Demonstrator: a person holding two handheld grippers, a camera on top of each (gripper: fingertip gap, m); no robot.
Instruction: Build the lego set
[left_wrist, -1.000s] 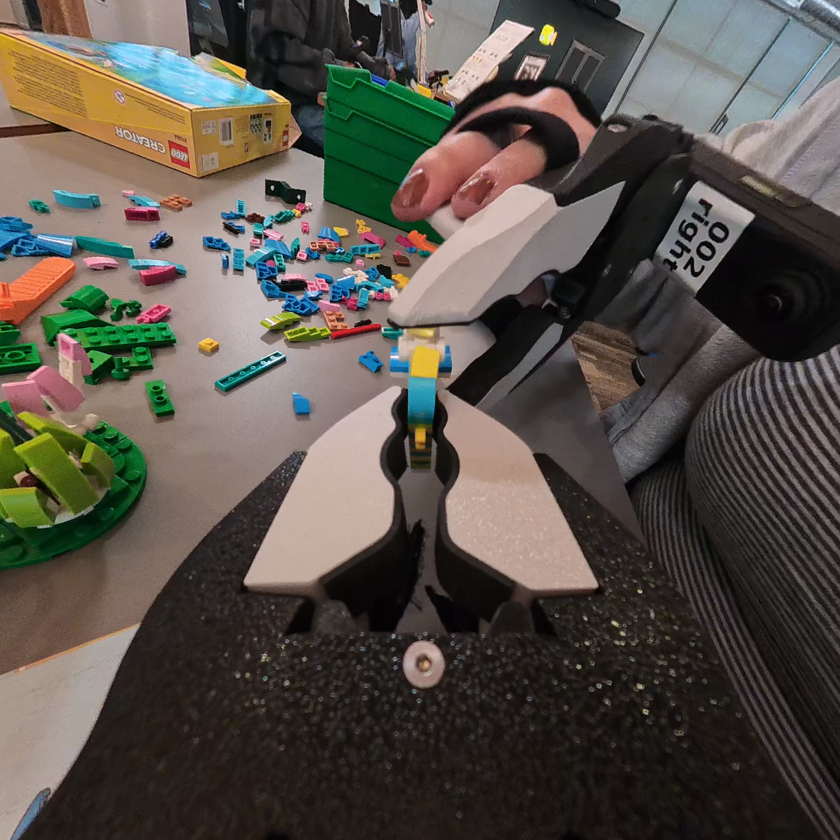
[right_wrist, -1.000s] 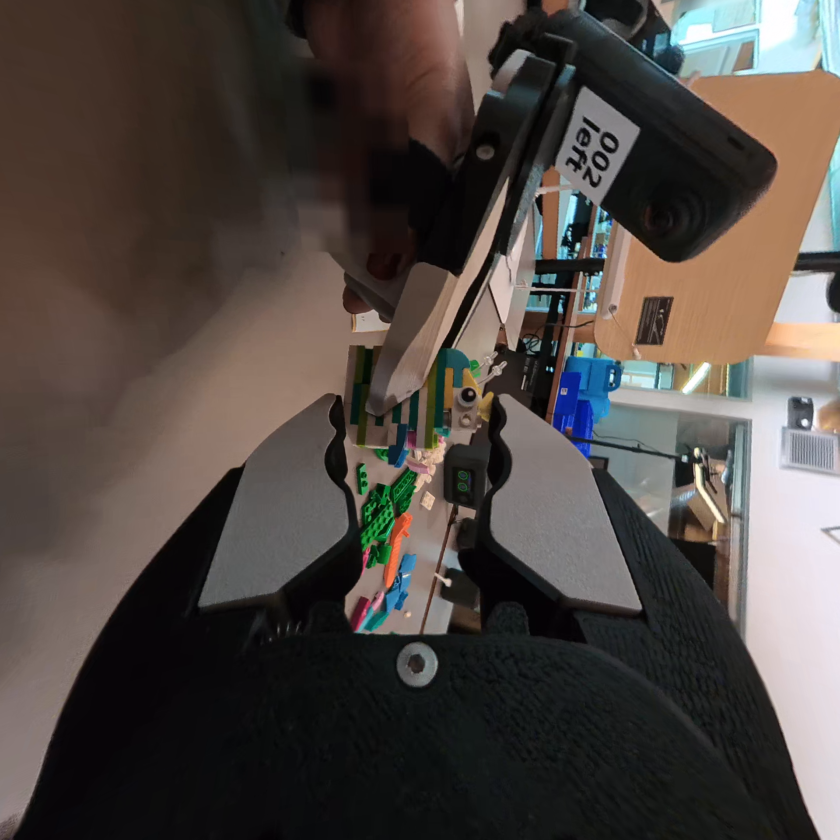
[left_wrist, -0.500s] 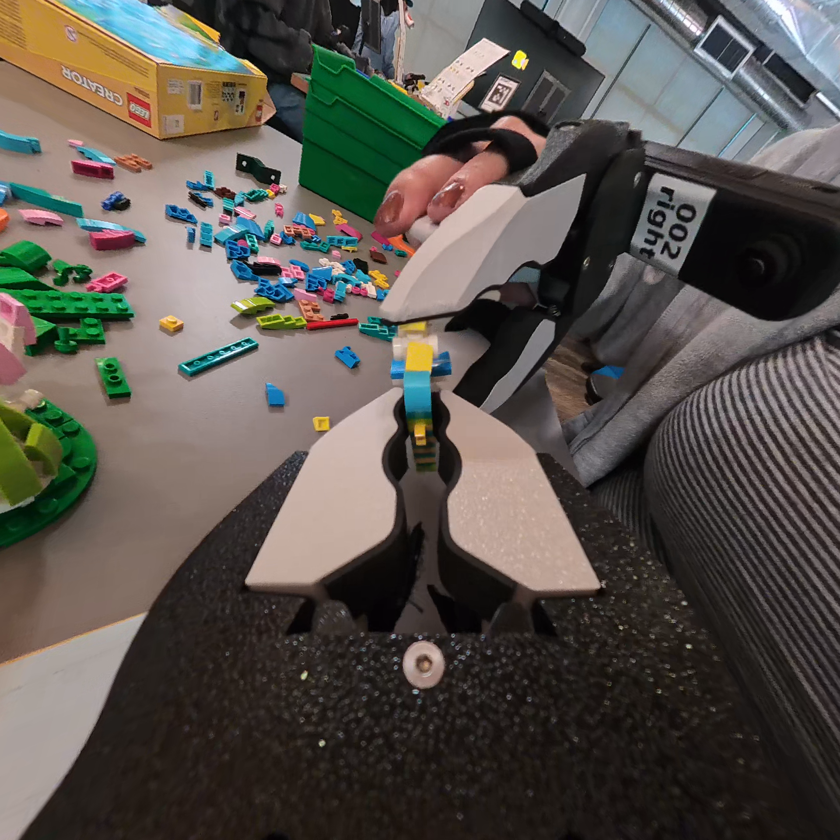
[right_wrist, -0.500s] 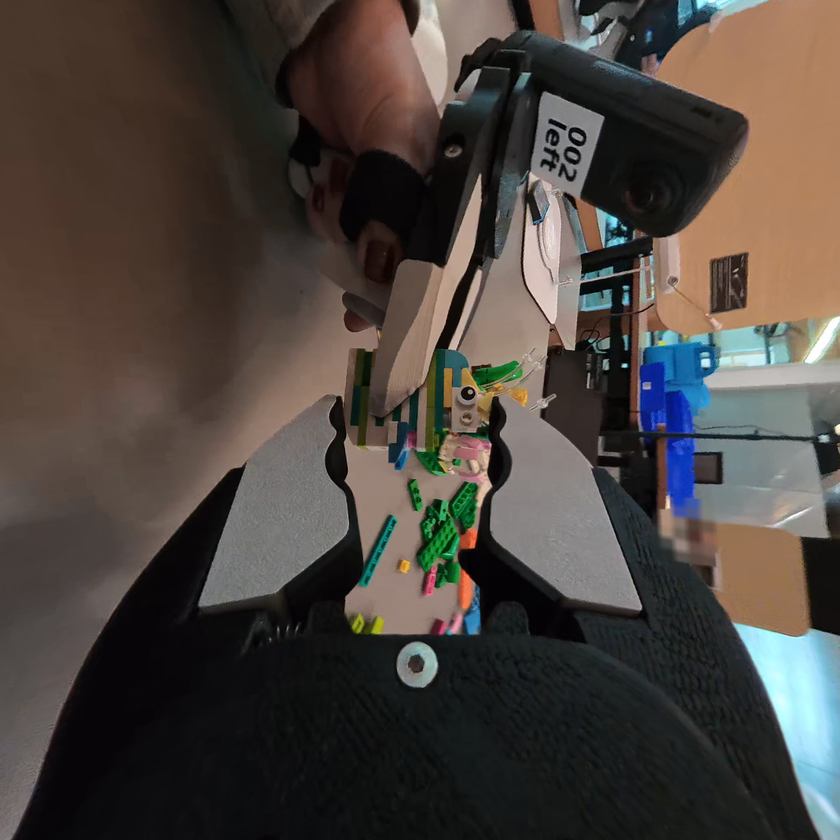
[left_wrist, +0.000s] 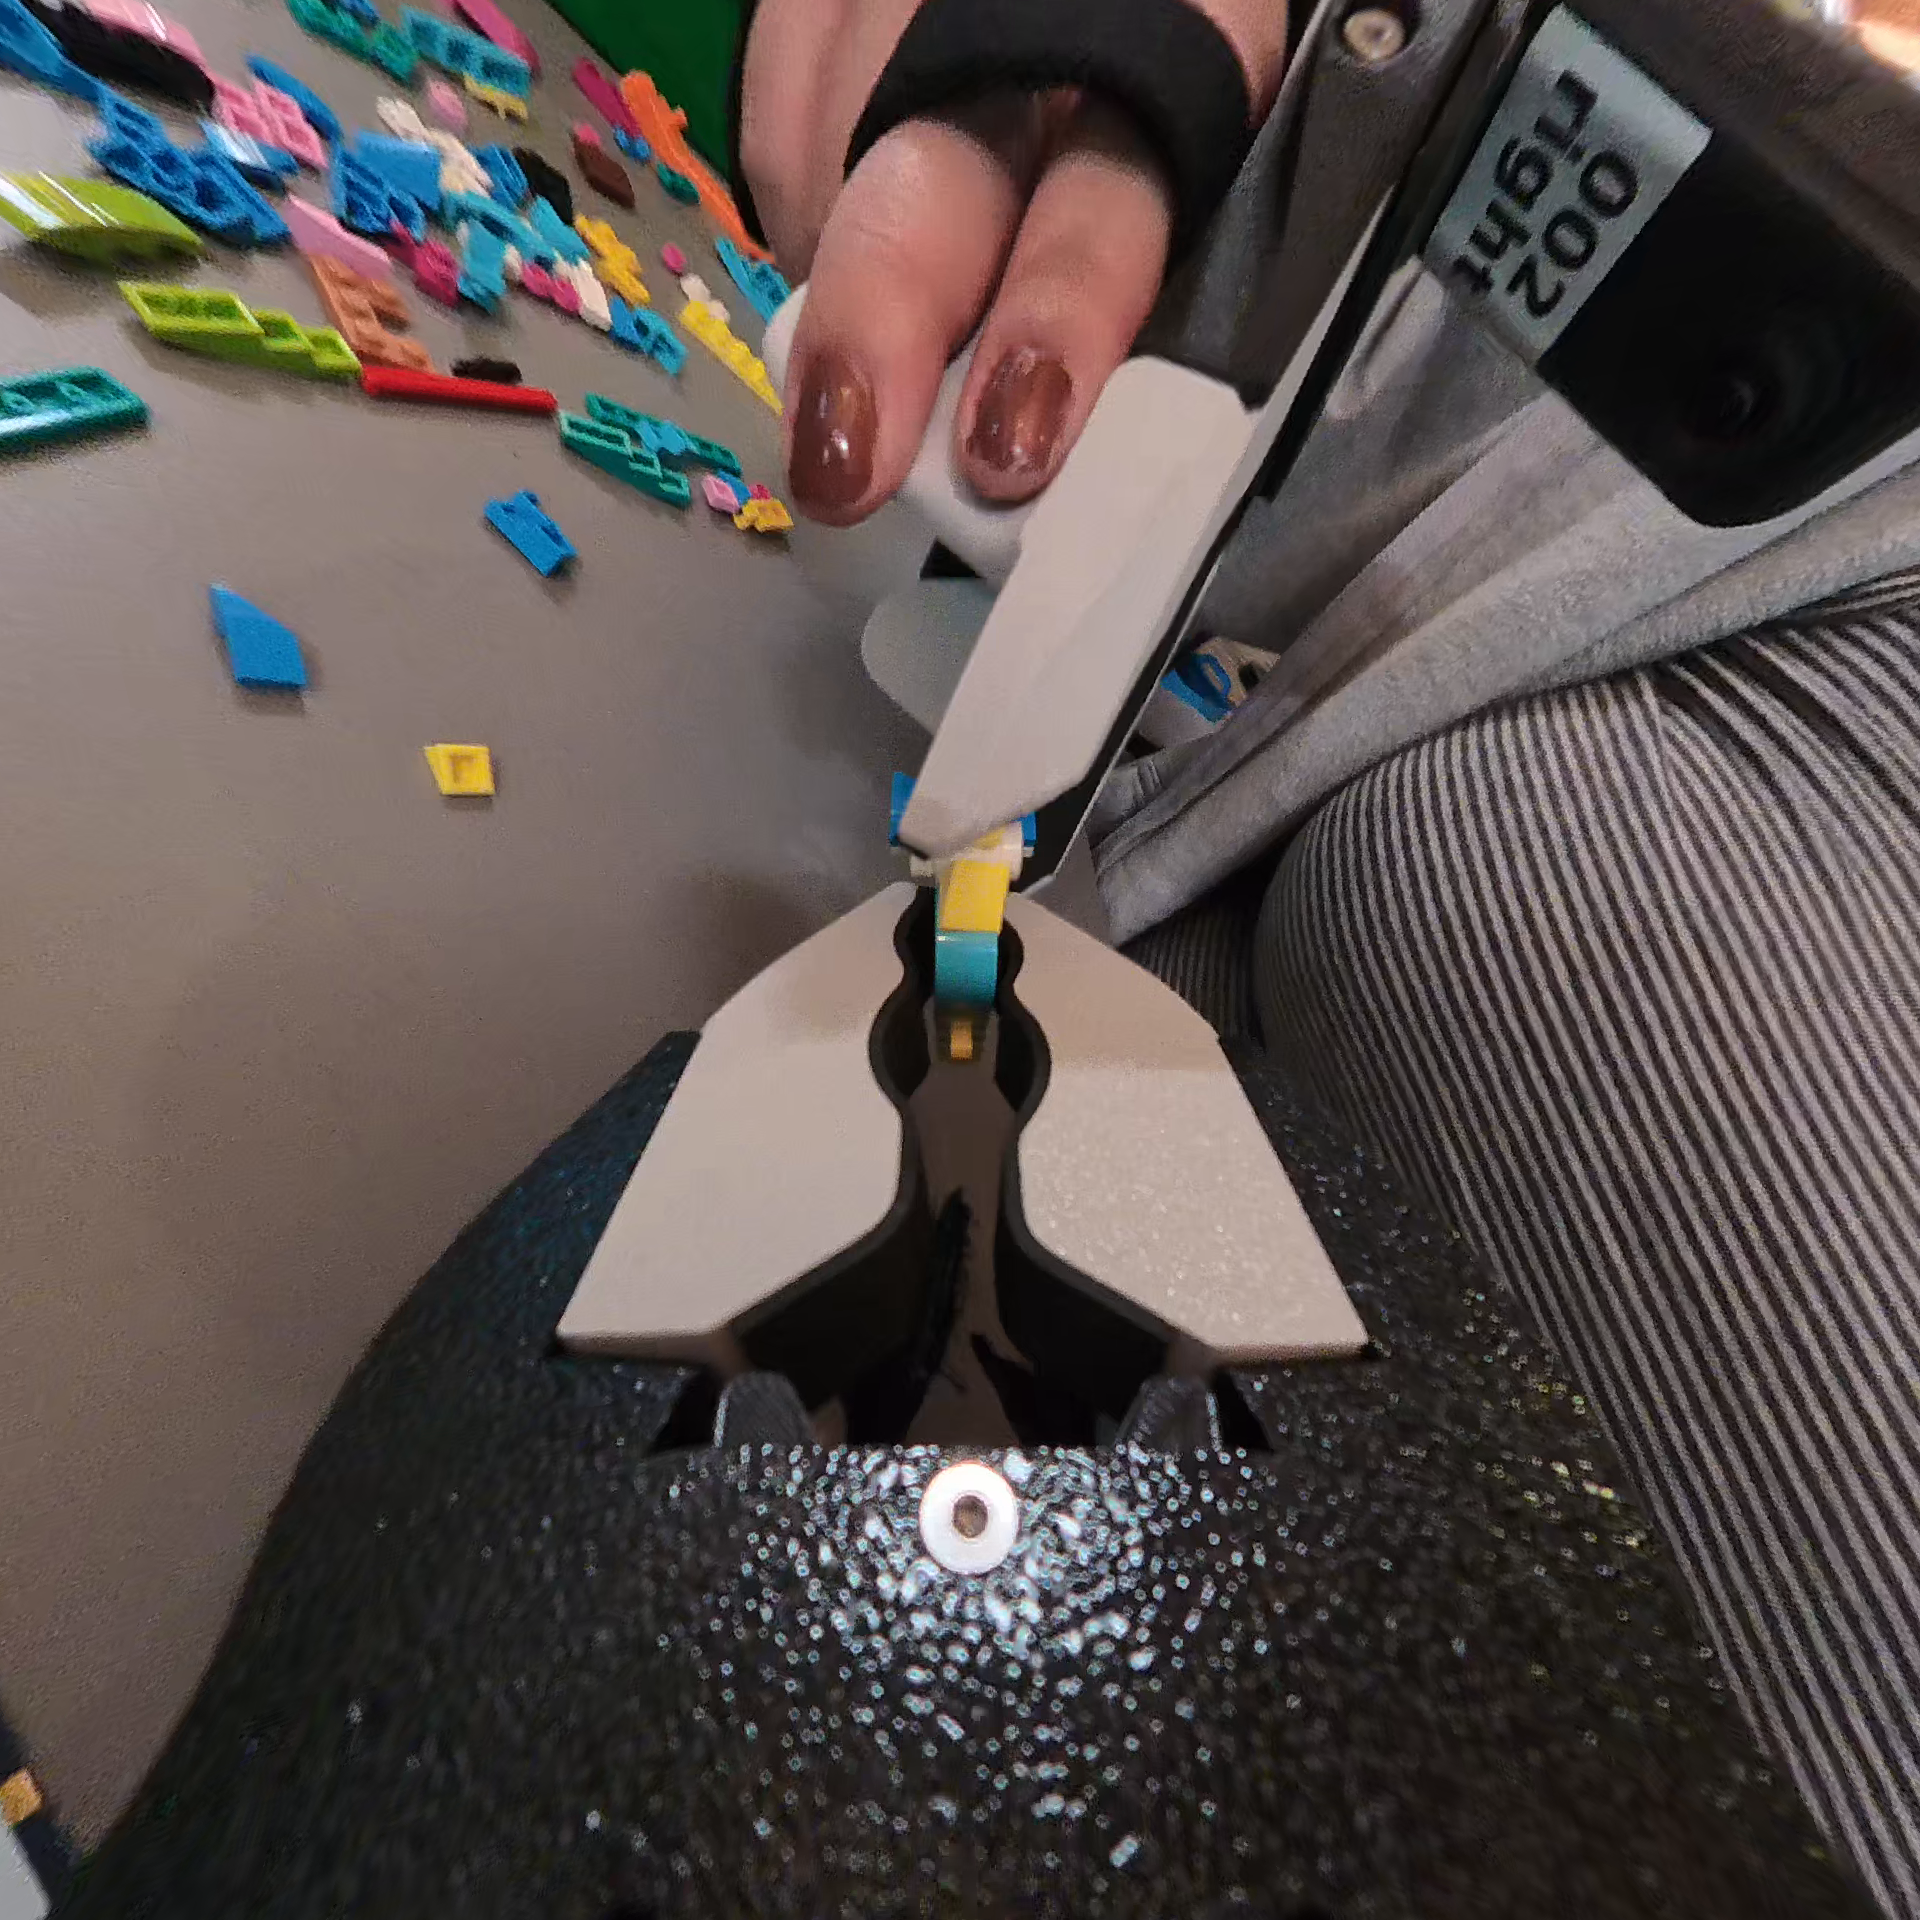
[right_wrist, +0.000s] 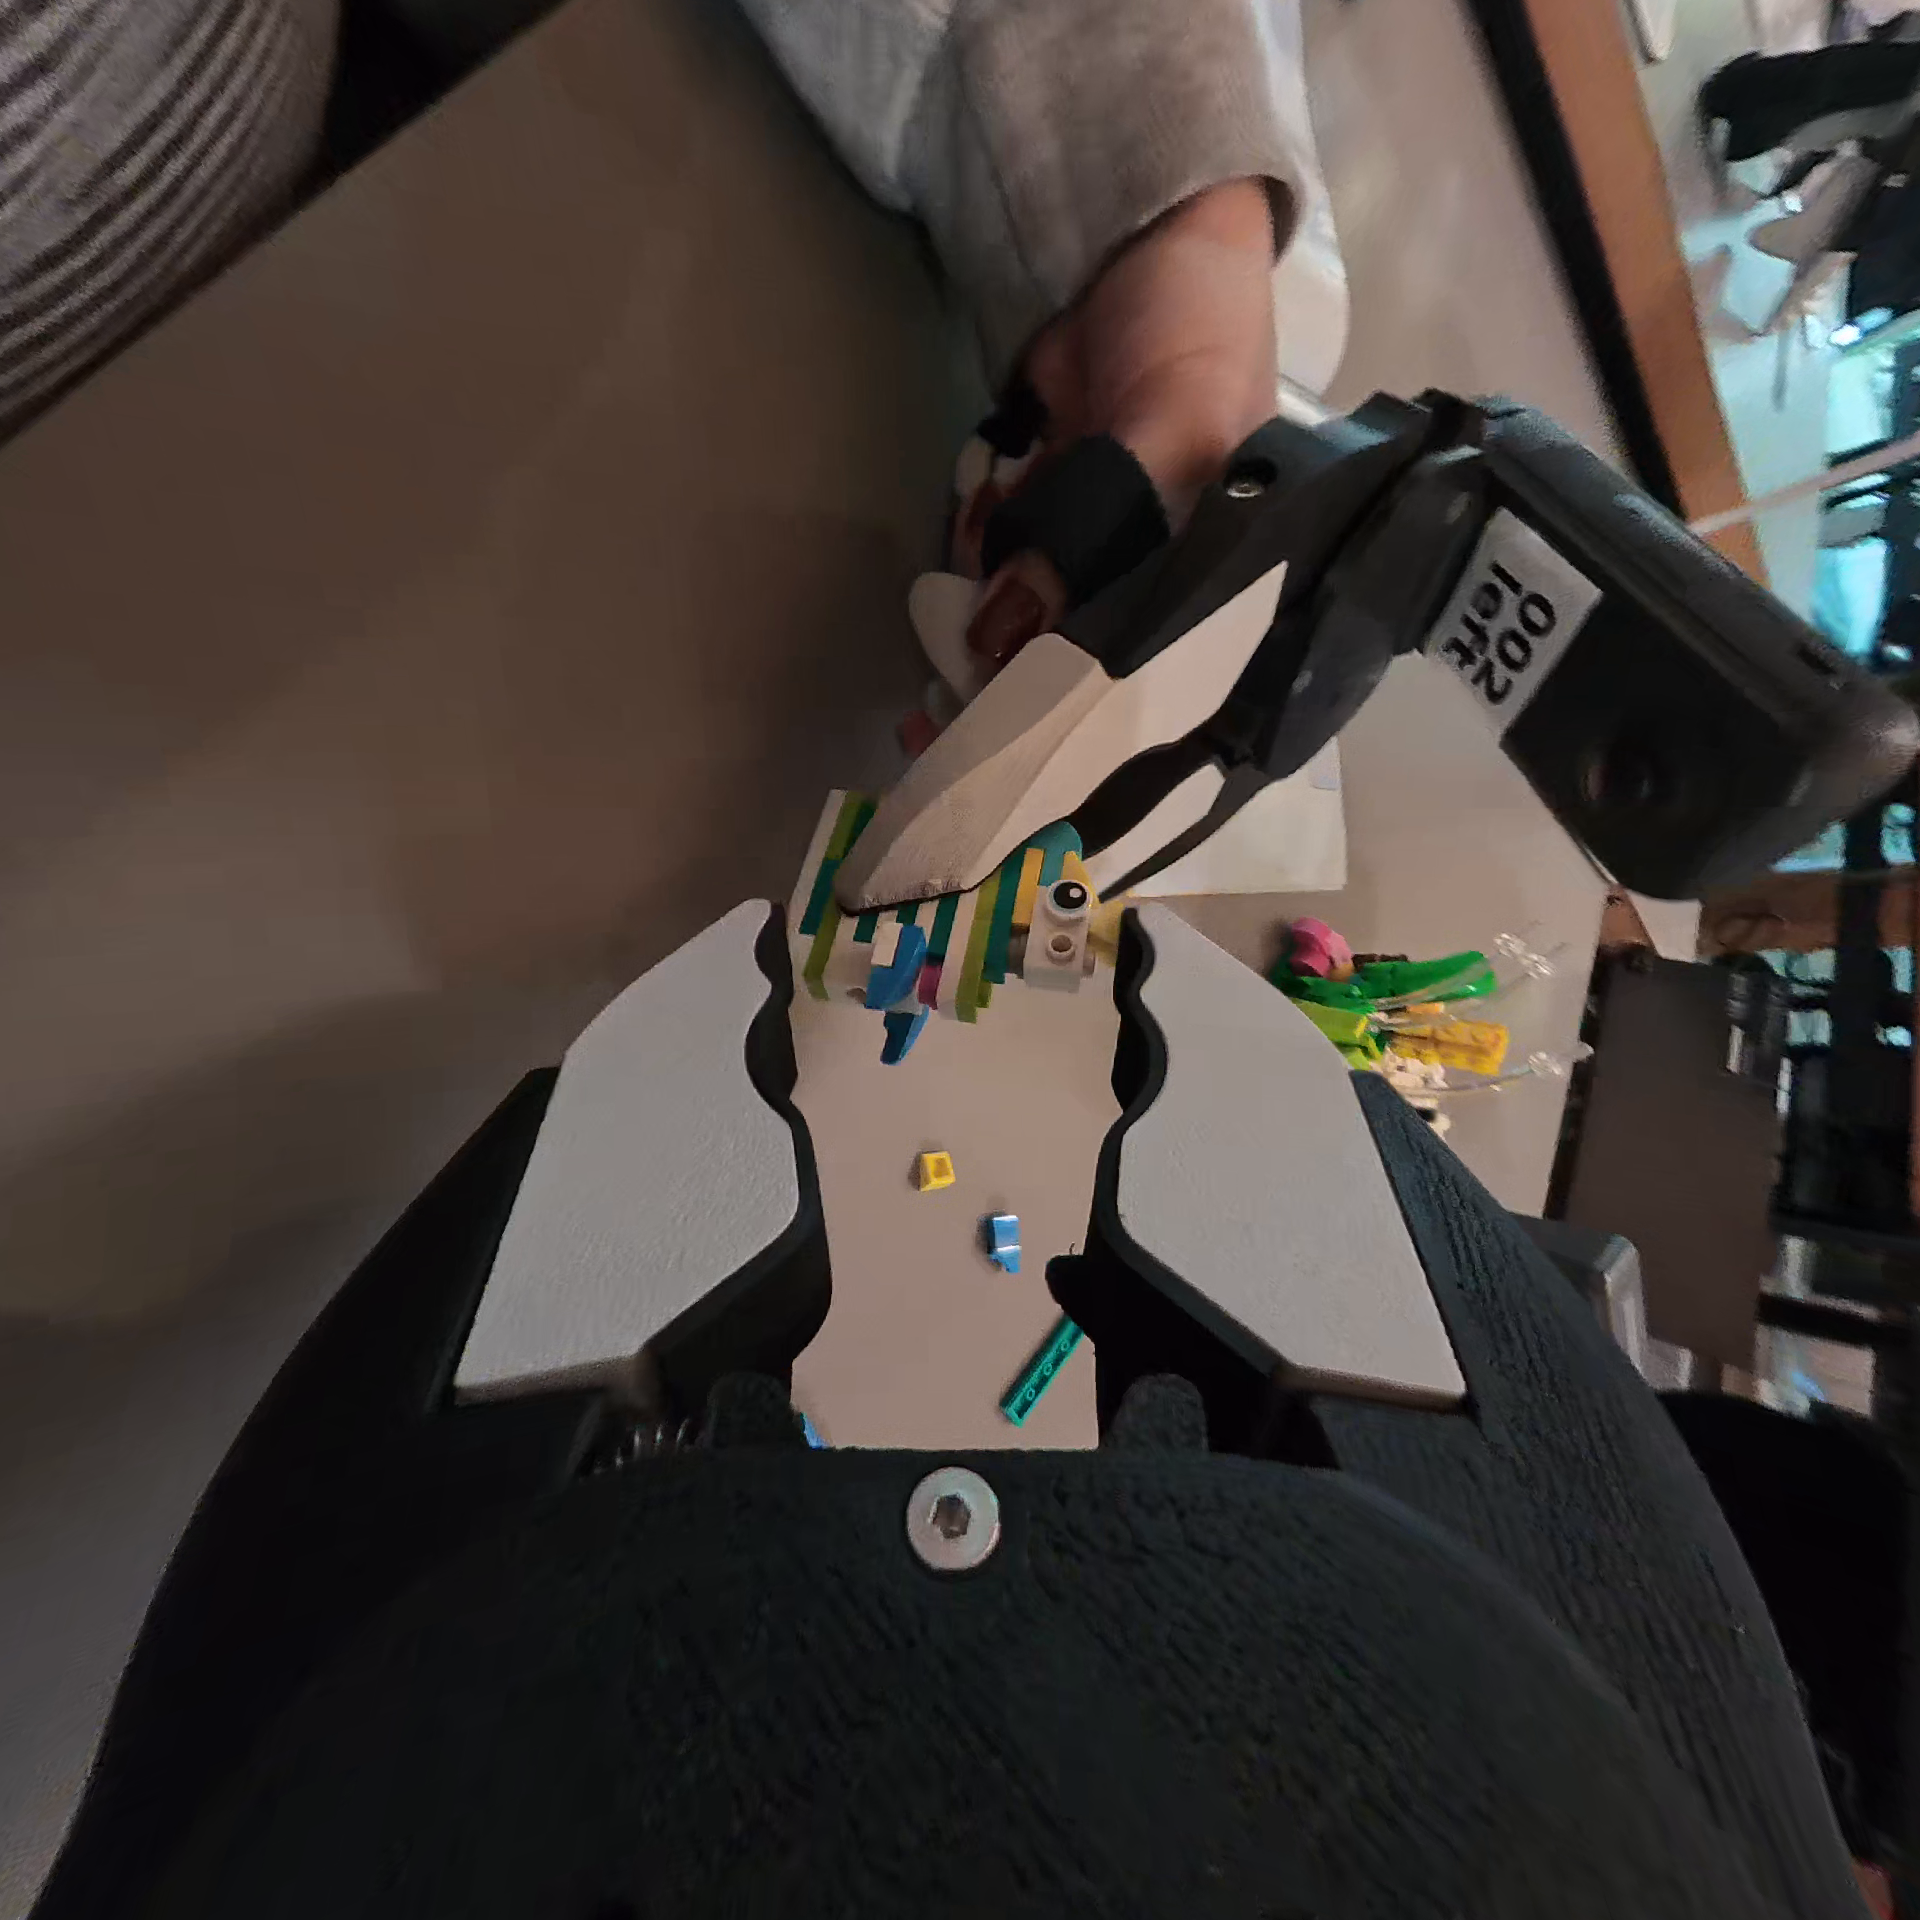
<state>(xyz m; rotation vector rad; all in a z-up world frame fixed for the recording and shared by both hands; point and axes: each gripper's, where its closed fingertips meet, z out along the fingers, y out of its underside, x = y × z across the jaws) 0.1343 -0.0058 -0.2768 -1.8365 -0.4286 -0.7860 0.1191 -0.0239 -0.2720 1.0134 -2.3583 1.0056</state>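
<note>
Item: striped fish model, at 12 o'clock off my right gripper, whose fingers stand spread round it. My left gripper clamps its body edge-on. Step: mid-assembly, pressing parts home, I judge. Next: squeeze squarely, gently.

Beyond the jaws in the right wrist view a grey table fills the left, while to their right stand a light wooden panel and dark shelving before bright, blurred windows at the far upper right.
</note>
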